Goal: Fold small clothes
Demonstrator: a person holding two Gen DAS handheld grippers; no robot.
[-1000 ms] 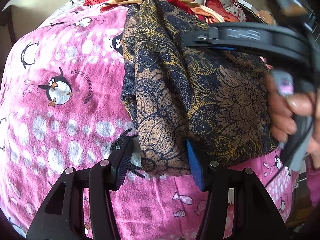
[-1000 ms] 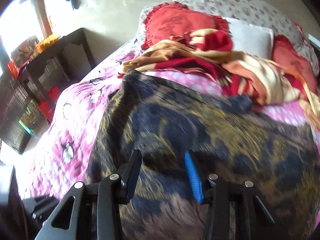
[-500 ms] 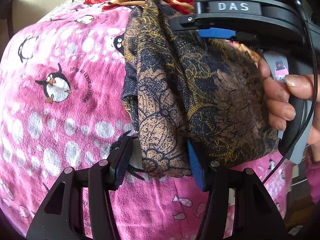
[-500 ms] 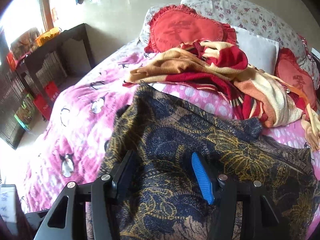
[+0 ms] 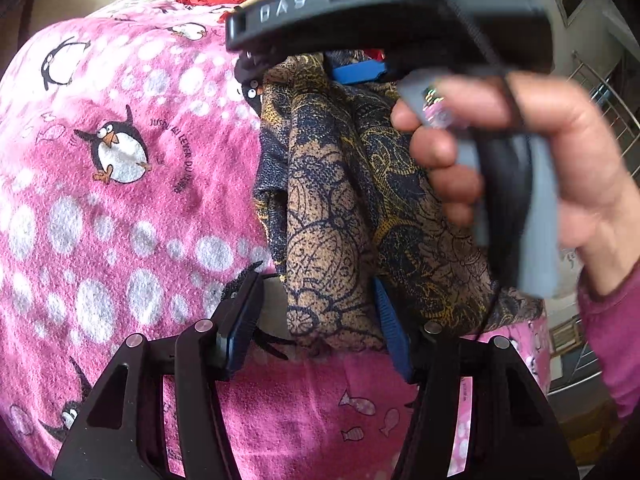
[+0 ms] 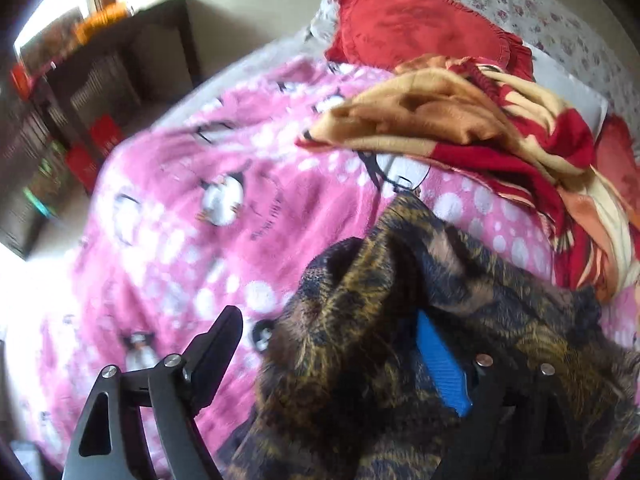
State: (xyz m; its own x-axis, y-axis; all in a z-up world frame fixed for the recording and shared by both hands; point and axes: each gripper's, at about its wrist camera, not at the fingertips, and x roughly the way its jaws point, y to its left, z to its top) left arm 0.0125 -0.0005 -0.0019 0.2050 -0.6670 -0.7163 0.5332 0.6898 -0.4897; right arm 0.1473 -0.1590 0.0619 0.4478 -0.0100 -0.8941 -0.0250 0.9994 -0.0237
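Your left tongs [image 5: 316, 320] straddle the near hem of the navy-and-gold floral-print folded garment [image 5: 360, 208] lying on the pink penguin-print fleece bed cover [image 5: 120, 200]; the pads seemingly do not press it. At twelve o'clock, your right tongs [image 6: 332, 356] have just been opening, cloth bunched loose between the jaws. A red-and-cream blanket [image 6: 480, 120] lies beyond.

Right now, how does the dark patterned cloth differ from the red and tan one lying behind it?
The dark patterned cloth is navy and brown with fine floral tracery, while the red and tan cloth shows broad plain bands. The dark patterned cloth sits close in front, bunched in long folds, whereas the red and tan cloth lies farther back, crumpled beside the red cushion. Both rest on the pink penguin blanket.
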